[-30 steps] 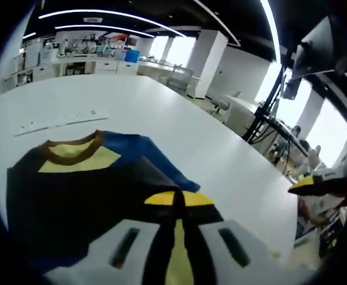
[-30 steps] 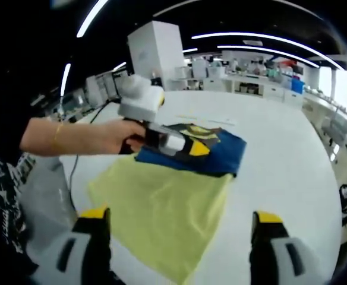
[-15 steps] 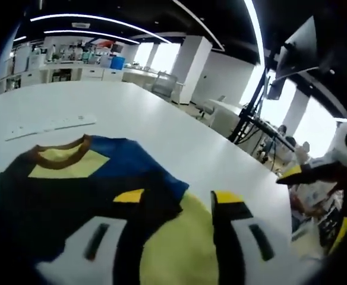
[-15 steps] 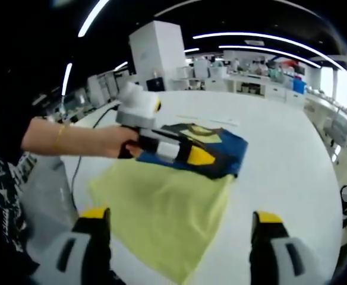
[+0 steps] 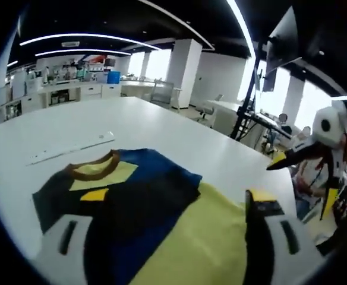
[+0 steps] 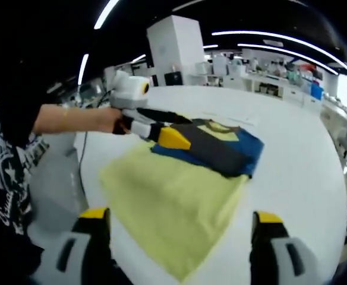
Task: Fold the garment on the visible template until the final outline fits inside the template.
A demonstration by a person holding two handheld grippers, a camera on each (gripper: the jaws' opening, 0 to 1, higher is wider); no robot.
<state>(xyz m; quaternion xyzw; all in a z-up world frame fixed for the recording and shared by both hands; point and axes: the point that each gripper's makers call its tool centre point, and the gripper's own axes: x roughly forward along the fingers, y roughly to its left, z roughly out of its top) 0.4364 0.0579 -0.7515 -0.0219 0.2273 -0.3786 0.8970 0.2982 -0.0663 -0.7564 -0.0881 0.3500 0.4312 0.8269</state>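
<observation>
Two tongs: I hold one in each hand, both over the white counter [image 6: 304, 172].
Left tongs [image 5: 176, 205]: jaws spread wide, nothing between them, hanging over the shirt; in the right gripper view they [image 6: 161, 135] reach in from the left in my hand [image 6: 111, 120], their yellow-tipped jaws just above the near edge of the shirt.
Right tongs [image 6: 176, 222]: jaws spread wide and holding nothing, poised at the near edge of the yellow sheet; in the left gripper view they [image 5: 289, 155] come in from the right, lifted above the counter.
Shirt [image 5: 132, 193]: dark, with blue panels, a brown collar and a yellow patch inside the neck; it lies folded and flat on the far end of the yellow sheet, collar pointing away from me.
Same shirt, right gripper view [image 6: 218, 148]: a compact block, its blue side toward the right.
Yellow sheet [image 6: 167, 202]: spread flat on the counter, the near part bare, the far part under the shirt.
Ruler [image 5: 72, 148]: a long white strip lying on the counter beyond the collar, apart from the shirt.
</observation>
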